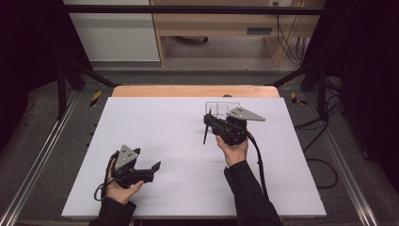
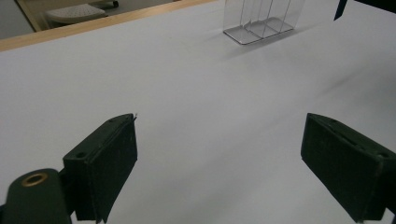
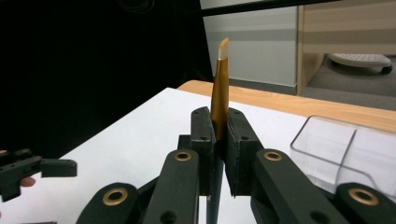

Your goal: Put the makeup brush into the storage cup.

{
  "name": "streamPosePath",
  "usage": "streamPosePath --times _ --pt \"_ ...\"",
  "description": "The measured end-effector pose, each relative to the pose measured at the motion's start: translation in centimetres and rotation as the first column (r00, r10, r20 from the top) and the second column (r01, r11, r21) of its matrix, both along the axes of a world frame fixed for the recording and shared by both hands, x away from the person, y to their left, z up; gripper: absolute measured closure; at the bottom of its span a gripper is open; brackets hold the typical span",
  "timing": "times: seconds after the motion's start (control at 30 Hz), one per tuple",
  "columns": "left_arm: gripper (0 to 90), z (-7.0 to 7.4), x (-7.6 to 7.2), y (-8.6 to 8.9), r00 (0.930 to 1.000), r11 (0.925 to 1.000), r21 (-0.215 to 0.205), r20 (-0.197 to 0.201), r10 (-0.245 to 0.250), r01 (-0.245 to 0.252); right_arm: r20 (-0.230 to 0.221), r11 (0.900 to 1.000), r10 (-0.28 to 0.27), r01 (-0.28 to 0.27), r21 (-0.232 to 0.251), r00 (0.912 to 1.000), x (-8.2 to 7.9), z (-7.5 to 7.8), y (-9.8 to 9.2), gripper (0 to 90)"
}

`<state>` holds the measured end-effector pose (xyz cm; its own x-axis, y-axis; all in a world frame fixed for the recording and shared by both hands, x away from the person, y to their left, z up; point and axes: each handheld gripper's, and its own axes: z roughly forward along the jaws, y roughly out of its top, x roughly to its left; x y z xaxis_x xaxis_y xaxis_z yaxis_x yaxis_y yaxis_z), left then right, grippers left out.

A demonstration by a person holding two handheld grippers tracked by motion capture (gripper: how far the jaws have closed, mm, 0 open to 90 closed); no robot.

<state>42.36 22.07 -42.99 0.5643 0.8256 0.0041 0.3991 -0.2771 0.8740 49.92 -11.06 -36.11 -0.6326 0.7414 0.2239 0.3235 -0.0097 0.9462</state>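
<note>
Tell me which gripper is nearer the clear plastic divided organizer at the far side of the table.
Right. The right gripper, shut on a gold-ferruled makeup brush, is right beside the clear plastic divided organizer. The left gripper, open, sits far off near the table's front left.

Surface: white table top, with a wooden edge at its 12 o'clock side;
On it: clear divided holder toward 1 o'clock, seemingly empty
</note>
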Motion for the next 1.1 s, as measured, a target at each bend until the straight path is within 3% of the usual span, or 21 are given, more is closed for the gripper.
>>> streamPosePath --times 0.43,1.1 --pt "9.0 -0.1 0.3 0.7 1.0 1.0 0.006 0.0 0.0 0.0 0.045 0.998 -0.047 0.049 -0.048 0.9979 1.7 1.9 -0.2 83.4" --pt "9.2 0.1 0.3 1.0 0.9999 1.0 0.006 0.009 0.008 -0.008 0.054 0.986 -0.132 0.137 -0.099 0.9897 5.5 3.4 0.1 83.4"
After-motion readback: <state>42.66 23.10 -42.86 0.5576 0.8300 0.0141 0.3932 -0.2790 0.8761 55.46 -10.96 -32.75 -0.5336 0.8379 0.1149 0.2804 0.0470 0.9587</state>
